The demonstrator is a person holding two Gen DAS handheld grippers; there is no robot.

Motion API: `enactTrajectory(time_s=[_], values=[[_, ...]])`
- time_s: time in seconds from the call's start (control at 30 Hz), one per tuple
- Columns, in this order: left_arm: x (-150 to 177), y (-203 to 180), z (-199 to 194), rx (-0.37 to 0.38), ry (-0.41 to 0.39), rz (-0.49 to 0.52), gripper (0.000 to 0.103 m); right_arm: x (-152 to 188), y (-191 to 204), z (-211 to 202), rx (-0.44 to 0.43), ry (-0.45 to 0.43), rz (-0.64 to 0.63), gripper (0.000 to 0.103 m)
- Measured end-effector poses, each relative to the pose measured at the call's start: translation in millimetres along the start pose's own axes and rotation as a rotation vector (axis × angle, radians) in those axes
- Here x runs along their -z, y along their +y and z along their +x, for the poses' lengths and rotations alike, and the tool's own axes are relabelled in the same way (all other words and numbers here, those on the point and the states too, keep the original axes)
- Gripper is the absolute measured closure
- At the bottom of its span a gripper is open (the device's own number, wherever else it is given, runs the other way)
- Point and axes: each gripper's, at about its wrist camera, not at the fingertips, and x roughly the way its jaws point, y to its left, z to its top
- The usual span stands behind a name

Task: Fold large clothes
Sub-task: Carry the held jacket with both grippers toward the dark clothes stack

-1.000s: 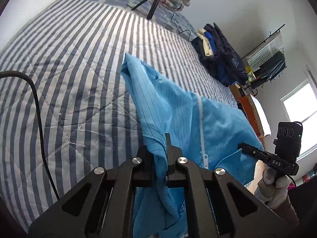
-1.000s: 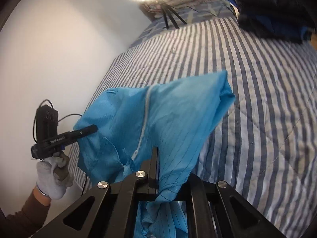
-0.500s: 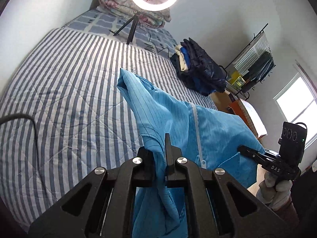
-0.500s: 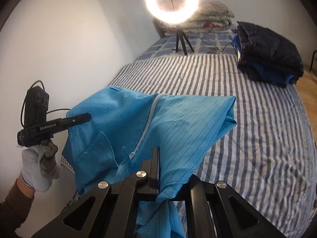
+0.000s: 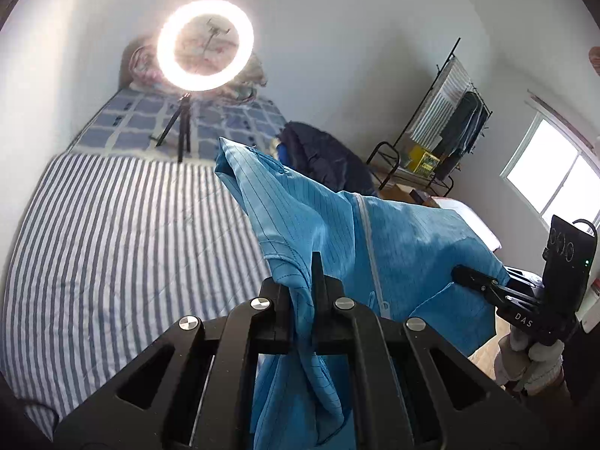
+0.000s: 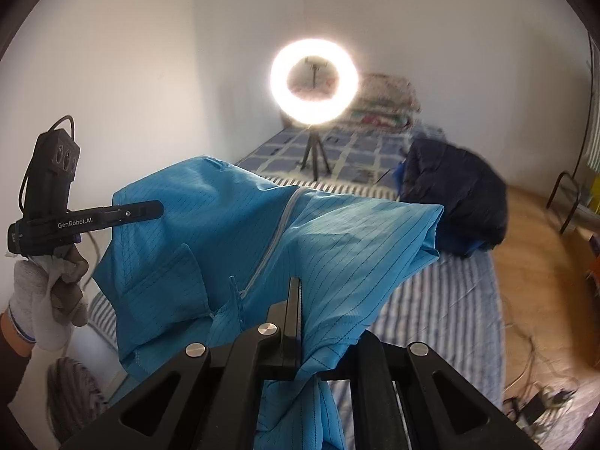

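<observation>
A large blue garment (image 5: 405, 240) with thin dark lines and a pale zip hangs in the air between both grippers, above the striped bed (image 5: 112, 247). My left gripper (image 5: 302, 292) is shut on one edge of the garment. My right gripper (image 6: 300, 311) is shut on another edge of the garment (image 6: 337, 247). The right gripper also shows at the right of the left wrist view (image 5: 483, 283), and the left gripper at the left of the right wrist view (image 6: 142, 210). The cloth's far corner sticks up toward the ring light.
A lit ring light (image 5: 205, 45) on a tripod stands at the bed's far end. A dark pile of clothes (image 6: 461, 195) lies on the bed's right side. A clothes rack (image 5: 446, 127) and window (image 5: 555, 180) are at right. Cables (image 6: 532, 401) lie on the floor.
Both grippers have risen and tilted up with the garment; the views swung from the bed toward the ring light and walls. The cloth has lifted higher off the bed.
</observation>
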Motion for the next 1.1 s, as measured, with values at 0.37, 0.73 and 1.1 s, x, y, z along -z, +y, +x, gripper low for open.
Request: enactTrajectory(time_s=[0.37, 0.73, 1.1], values=[[-116, -40, 92, 0.104, -0.044, 0.033, 0.100, -90, -79, 8, 0.131, -0.094, -0.003, 0.101], [-211, -59, 239, 0.163, -0.049, 0.085, 0.101, -183, -190, 80, 0.276, -0.131, 0.058, 0.101], [-272, -51, 335, 0.166, -0.104, 0.064, 0.101, -250, -268, 154, 0.396, -0.171, 0.099, 0.101]])
